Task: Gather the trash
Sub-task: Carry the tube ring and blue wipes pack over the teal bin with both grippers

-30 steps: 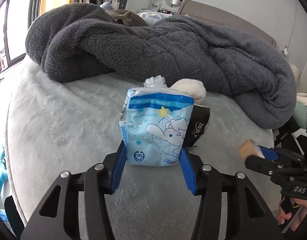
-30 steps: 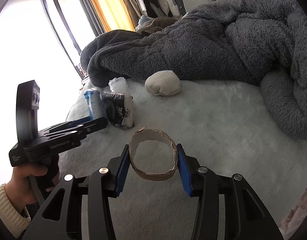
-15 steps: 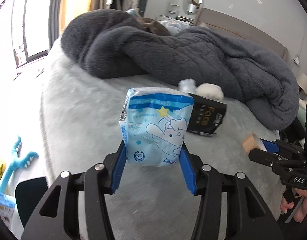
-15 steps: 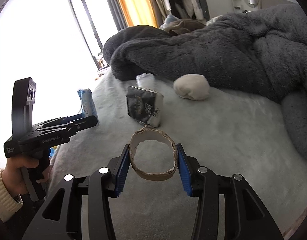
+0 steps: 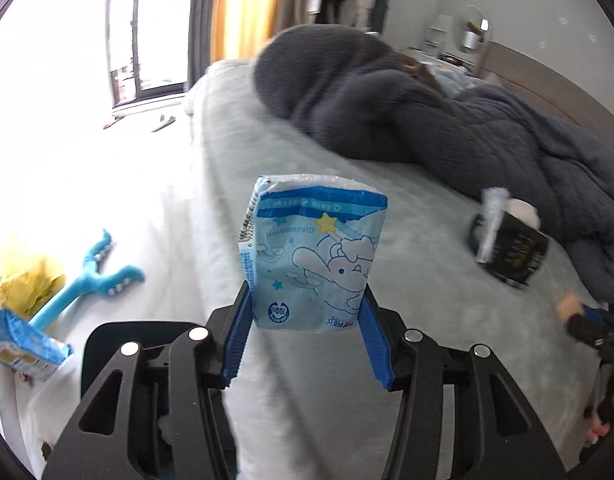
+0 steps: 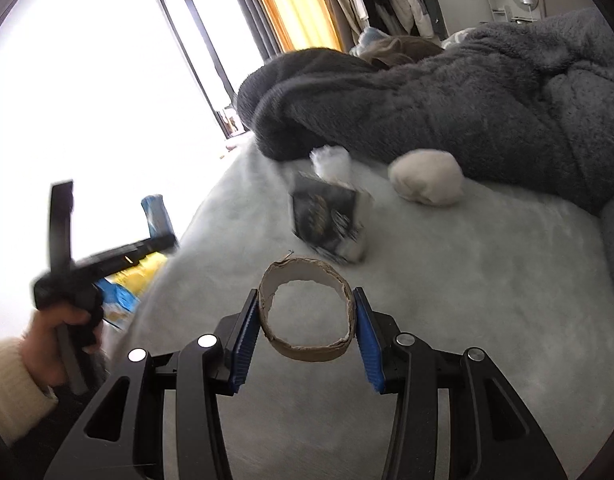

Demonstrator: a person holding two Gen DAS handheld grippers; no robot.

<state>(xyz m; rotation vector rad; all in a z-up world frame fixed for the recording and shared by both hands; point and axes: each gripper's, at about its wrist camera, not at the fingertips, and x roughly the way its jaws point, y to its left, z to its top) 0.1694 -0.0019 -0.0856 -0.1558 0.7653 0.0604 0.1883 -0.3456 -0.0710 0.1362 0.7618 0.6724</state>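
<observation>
Left gripper (image 5: pixel 307 344) clamps blue tissue pack (image 5: pixel 313 256) upright; right gripper (image 6: pixel 303 344) pinches cardboard ring (image 6: pixel 307 316). Black packet (image 6: pixel 327 220) lies beyond the ring, bare bed (image 6: pixel 487 300) around it.

You're facing a bed (image 6: pixel 447 288) bearing a heaped grey blanket (image 6: pixel 447 108); daylight is flooding through the window (image 5: pixel 147 24) beside orange curtains (image 6: pixel 291 0).

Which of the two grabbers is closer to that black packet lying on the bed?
Right. The right gripper, clamped on a cardboard ring, sits just in front of the black packet. The left gripper, holding a blue cartoon packet, is off to the side by the bed's edge.
</observation>
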